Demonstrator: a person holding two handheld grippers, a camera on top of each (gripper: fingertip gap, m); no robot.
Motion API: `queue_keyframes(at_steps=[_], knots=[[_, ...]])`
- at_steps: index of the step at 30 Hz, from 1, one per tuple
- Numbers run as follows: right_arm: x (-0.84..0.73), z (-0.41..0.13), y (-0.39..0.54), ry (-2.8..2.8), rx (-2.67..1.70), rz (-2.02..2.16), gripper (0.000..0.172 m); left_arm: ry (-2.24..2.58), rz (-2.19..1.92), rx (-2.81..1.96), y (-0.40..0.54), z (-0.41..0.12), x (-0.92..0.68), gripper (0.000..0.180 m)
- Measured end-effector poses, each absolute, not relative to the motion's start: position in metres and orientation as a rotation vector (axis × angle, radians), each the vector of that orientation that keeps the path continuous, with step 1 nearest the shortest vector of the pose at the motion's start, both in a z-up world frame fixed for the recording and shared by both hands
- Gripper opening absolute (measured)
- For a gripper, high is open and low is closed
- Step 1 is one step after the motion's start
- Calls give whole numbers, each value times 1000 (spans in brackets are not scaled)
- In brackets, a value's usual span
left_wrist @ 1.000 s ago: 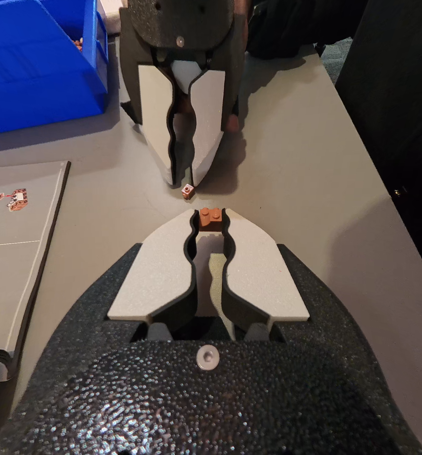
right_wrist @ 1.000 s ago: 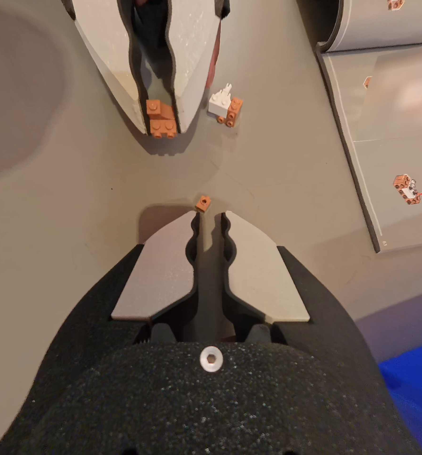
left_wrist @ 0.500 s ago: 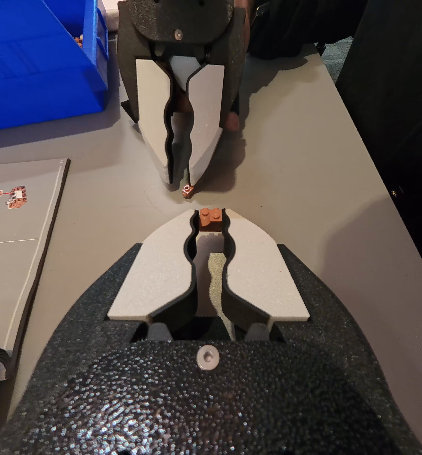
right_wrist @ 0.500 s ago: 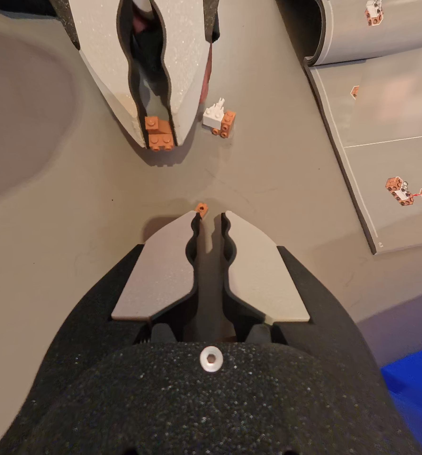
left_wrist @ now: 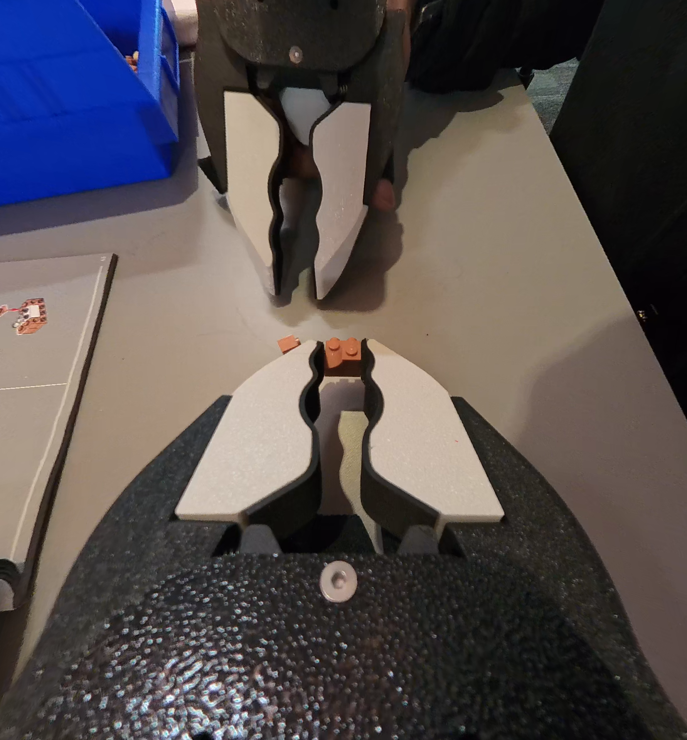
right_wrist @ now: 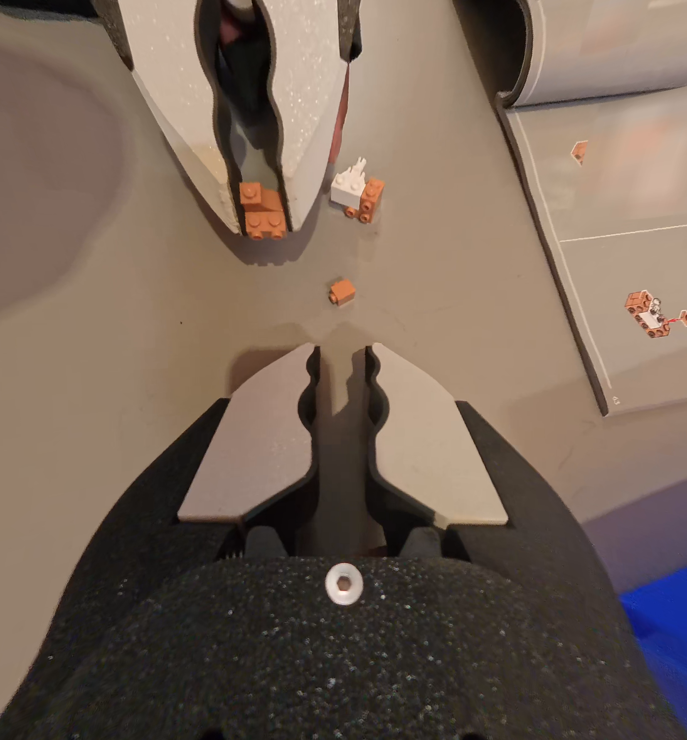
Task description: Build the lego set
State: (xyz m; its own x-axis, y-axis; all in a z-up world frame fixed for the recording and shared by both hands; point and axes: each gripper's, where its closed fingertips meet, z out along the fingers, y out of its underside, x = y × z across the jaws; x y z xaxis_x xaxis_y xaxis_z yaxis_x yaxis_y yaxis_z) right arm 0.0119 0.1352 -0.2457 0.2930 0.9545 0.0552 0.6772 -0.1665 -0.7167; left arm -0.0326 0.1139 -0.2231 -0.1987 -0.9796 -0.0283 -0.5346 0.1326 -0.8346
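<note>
left gripper (left_wrist: 342, 360) is clamped on a small brown brick assembly (left_wrist: 343, 357) at its fingertips, both pads pressed to its sides, held just above the grey table (left_wrist: 474, 320). a single small brown brick (right_wrist: 342, 292) lies loose on the table between the two grippers — on its side, stud pointing sideways, touched by neither. right gripper (right_wrist: 342, 352) hovers near it, jaws apart with nothing between them. a white-and-brown sub-assembly (right_wrist: 358, 192) sits farther off beside the left gripper; the open instruction booklet (right_wrist: 634, 240) lies at the right, a blue bin (left_wrist: 53, 100) far left.
</note>
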Motion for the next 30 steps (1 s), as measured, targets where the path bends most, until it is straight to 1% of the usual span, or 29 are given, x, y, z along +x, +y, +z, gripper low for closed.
queue_keyframes(at_steps=[10,17,20,22,30], knots=[[-7,-240,141,-1566,-1683,444,20,1797,-926,-1455,118,-219,-34,17],[-16,-244,144,-1668,-1666,533,20,1796,-909,-1451,120,-219,-35,16],[-17,-246,146,-1665,-1715,558,12,1792,-903,-1454,122,-219,-36,17],[-17,-247,147,-1661,-1728,571,12,1794,-896,-1456,122,-219,-36,17],[-11,-246,108,-1929,-1624,855,11,1823,-871,-1451,119,-223,-35,17]])
